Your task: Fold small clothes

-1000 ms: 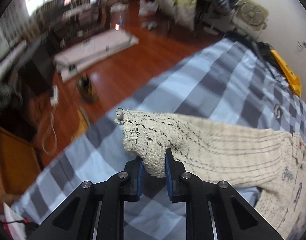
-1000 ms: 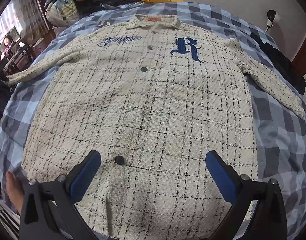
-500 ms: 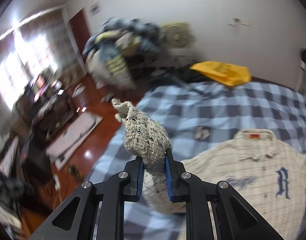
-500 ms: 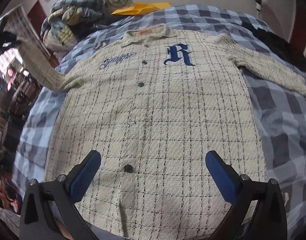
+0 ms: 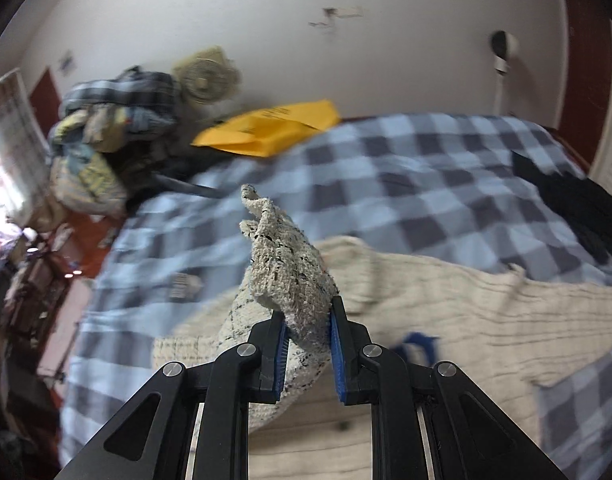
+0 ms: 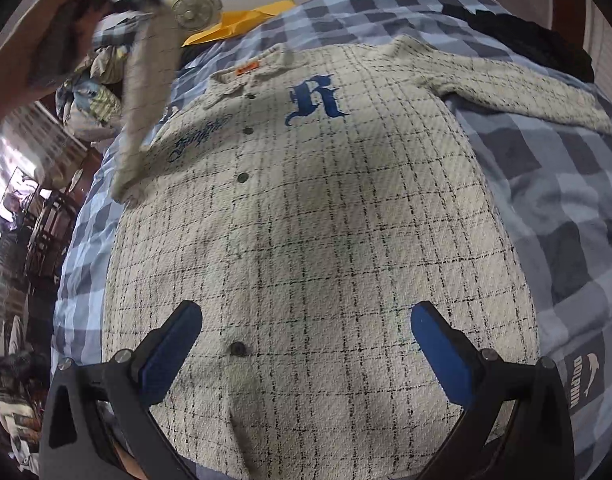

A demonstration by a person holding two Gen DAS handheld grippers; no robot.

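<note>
A cream checked jacket (image 6: 314,240) with a blue letter R (image 6: 314,98) lies front up on the blue checked bedspread (image 6: 546,184). My left gripper (image 5: 306,344) is shut on the cuff of the jacket's left sleeve (image 5: 285,264) and holds it in the air above the jacket's body. In the right wrist view that sleeve (image 6: 145,92) hangs from the upper left, under a person's hand (image 6: 45,28). My right gripper (image 6: 306,344) hovers open over the jacket's lower hem with nothing between its fingers. The other sleeve (image 6: 526,88) lies stretched out to the right.
A yellow envelope (image 5: 269,128), a fan (image 5: 205,76) and a heap of clothes (image 5: 105,128) sit at the far end of the bed. A black garment (image 5: 578,204) lies at the right edge. Red floor and furniture (image 6: 33,232) border the bed's left side.
My left gripper has swung the sleeve cuff up from the bed's left side and across towards the jacket's body, rolling as it went. The right gripper shifted slightly and stayed open.
</note>
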